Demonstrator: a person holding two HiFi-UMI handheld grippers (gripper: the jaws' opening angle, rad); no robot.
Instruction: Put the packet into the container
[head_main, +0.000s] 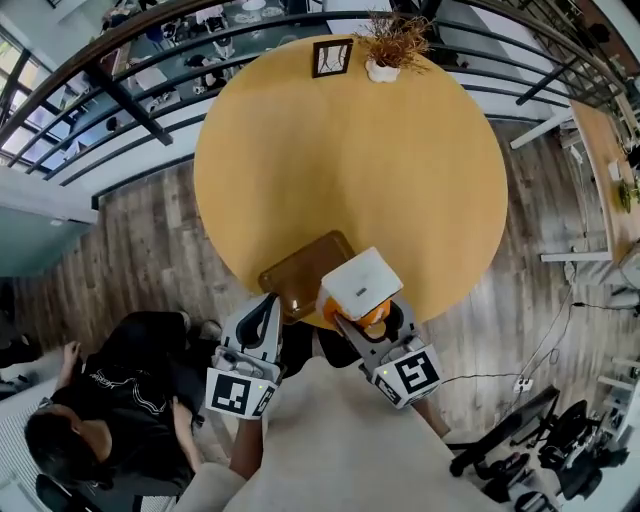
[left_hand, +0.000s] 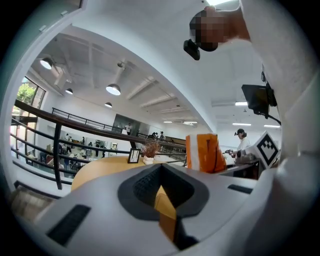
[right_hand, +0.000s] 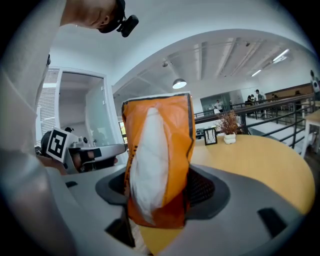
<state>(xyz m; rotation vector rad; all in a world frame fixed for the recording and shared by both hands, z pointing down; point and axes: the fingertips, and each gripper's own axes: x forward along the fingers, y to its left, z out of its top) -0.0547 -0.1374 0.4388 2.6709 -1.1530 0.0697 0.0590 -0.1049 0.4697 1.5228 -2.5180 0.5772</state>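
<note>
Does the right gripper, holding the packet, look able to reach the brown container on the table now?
Probably yes. The right gripper holds the packet at the right edge of the container, which is open on top, and nothing stands between them.

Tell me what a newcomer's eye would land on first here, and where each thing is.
The orange and white packet stands out most, gripped upright in the right tongs over the near edge of the round wooden table. In the head view, a brown container lies on the table just left of the packet. The left tongs hover shut and empty near the container.
</note>
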